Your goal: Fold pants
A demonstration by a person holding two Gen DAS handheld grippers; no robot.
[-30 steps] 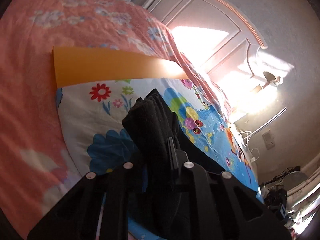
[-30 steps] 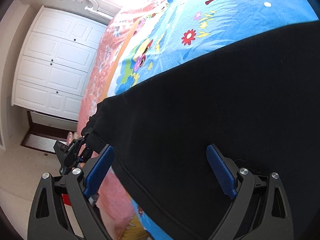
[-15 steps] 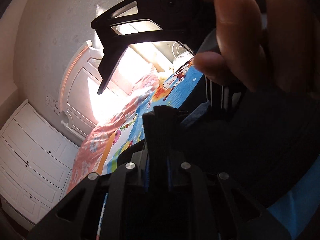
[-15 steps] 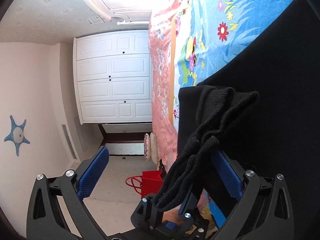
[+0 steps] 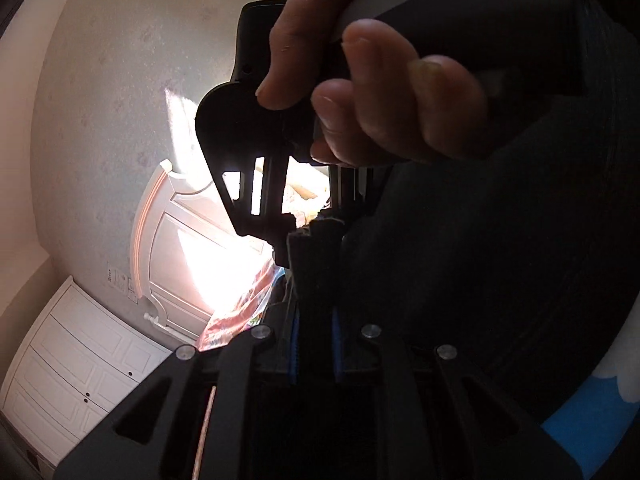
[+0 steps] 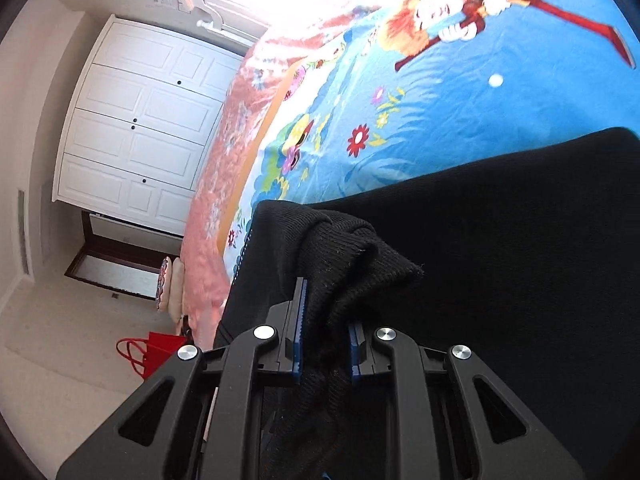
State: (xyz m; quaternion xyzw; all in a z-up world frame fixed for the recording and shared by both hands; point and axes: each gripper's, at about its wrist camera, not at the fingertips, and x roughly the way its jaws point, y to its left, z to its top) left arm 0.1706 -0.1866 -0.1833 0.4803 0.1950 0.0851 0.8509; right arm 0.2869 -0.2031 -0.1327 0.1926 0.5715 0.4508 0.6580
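We note both grippers pinch the ribbed cuff of the black pants [image 6: 500, 240]: right gripper [image 6: 324, 344] narrow on it, left gripper [image 5: 314, 344] likewise. Beyond the cuff, pants lie on the blue sheet [image 6: 440, 92]. Risk, we judge: bunched knit slipping out, skewing the fold.

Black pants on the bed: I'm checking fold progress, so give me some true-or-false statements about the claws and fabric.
1. The right claw is shut on the black pants. True.
2. The left claw is open and empty. False: it pinches dark fabric.
3. The pants lie on a blue cartoon sheet. True.
4. The wardrobe doors stand open. False: they are closed.
5. A hand grips the other tool. True.
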